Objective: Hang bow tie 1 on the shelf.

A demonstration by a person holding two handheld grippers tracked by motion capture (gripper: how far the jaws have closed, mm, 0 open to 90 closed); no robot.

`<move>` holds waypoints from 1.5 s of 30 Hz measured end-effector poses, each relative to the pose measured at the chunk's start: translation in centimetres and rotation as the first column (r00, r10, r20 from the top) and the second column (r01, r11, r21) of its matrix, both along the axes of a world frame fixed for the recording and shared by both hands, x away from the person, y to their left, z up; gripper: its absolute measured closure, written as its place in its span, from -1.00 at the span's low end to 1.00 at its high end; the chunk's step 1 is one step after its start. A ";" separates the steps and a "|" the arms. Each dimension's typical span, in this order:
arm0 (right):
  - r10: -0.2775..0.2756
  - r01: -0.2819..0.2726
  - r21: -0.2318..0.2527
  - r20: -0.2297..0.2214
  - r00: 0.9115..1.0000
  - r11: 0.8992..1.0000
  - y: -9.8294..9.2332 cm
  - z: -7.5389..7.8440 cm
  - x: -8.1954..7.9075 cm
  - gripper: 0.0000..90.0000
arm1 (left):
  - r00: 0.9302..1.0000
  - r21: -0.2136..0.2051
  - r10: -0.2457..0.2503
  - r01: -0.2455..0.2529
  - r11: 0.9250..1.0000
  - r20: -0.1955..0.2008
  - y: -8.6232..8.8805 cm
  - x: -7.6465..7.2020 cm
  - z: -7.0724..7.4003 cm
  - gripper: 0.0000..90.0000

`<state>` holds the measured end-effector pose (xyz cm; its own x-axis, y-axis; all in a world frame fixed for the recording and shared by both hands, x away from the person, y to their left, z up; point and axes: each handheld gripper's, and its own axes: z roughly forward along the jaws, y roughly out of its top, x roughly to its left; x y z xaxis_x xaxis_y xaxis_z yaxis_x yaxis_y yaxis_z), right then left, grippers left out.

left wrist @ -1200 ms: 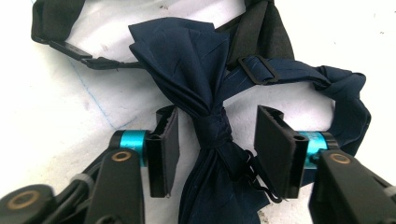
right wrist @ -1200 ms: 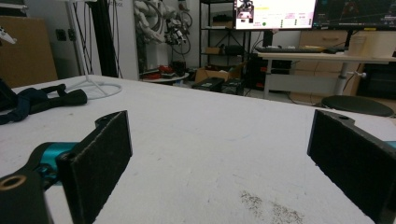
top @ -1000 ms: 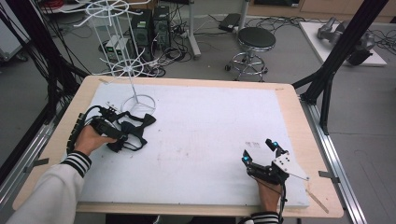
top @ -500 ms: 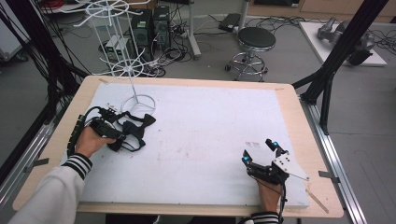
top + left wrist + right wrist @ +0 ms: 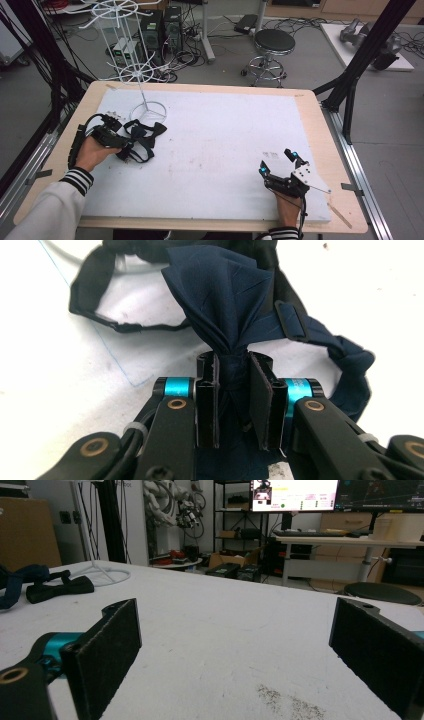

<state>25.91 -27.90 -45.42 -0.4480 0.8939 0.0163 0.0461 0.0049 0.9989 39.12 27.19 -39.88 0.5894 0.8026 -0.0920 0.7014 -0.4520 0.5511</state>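
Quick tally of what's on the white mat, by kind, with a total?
Navy bow tie, pinched at its knot in the left claw: 1
Black bow tie: 1
White wire rack: 1
Claws, counting the open right claw: 2
Total: 5

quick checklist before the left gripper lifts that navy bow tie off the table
1. Left gripper shut on the navy bow tie at its knot: ok.
2. Grip centred on the knot, both pads pressing: ok.
3. Navy strap clear of the black bow tie beside it: cannot tell, they lie tangled close.
4. White wire rack base close by the ties; lift path clear: cannot tell.
5. Right gripper open, resting far off on the table: ok.
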 end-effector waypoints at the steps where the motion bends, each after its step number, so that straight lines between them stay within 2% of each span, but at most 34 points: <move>1: -0.001 0.001 -0.002 0.000 1.000 1.000 0.0 0.0 0.0 -0.87 | 1.000 -0.008 0.002 -0.002 1.000 0.008 0.1 -0.1 0.1 0.66; 17: -0.001 0.001 -0.002 0.000 1.000 1.000 0.0 0.0 0.0 -0.87 | 0.993 -0.086 -0.020 0.030 0.996 0.115 1.2 -1.3 1.8 0.67; 25: -0.001 0.001 -0.003 0.000 1.000 1.000 0.0 0.0 0.0 -0.87 | 0.984 -0.125 -0.023 0.045 0.991 0.175 1.9 -1.9 2.7 0.67; 29: -0.001 0.001 -0.003 0.000 1.000 1.000 0.0 0.0 0.0 -0.87 | 0.977 -0.149 -0.018 0.051 0.988 0.211 2.3 -2.3 3.4 0.67; 37: -0.001 0.001 -0.004 0.002 1.000 1.000 0.0 0.0 0.0 -0.87 | 0.959 -0.207 -0.001 0.063 0.976 0.284 3.2 -2.8 5.1 0.67; 42: -0.001 0.001 -0.004 0.002 1.000 1.000 0.0 0.0 0.0 -0.87 | 0.950 -0.217 -0.004 0.075 0.973 0.311 3.6 -3.1 5.8 0.67; 45: 0.000 0.000 -0.006 0.002 1.000 1.000 0.0 0.0 0.0 -0.87 | 0.941 -0.234 -0.002 0.086 0.969 0.338 3.8 -3.4 6.3 0.67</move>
